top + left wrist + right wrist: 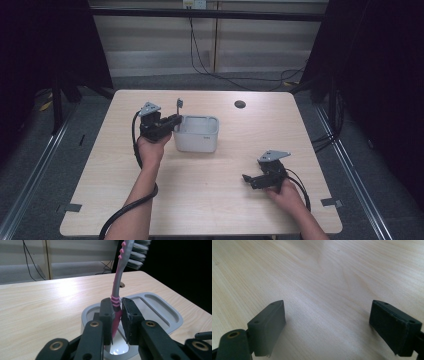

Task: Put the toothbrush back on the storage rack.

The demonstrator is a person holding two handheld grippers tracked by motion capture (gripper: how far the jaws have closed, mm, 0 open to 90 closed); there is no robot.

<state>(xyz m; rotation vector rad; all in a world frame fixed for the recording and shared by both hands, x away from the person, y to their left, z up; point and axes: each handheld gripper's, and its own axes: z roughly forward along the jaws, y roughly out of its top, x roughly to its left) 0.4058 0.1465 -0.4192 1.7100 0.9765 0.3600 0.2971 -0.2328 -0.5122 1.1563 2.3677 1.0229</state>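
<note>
Upright, toothbrush [117, 293] in left tongs [117, 315]

At the top edge of the left gripper view, the toothbrush [117, 285] has its bristle head cut off, and its lower handle is hidden between the black pads. In the high view the toothbrush is too small to make out beside the grey container [197, 134], whose inside cannot be told.

pale wooden table [210, 200], grey container [197, 134] on it
</note>
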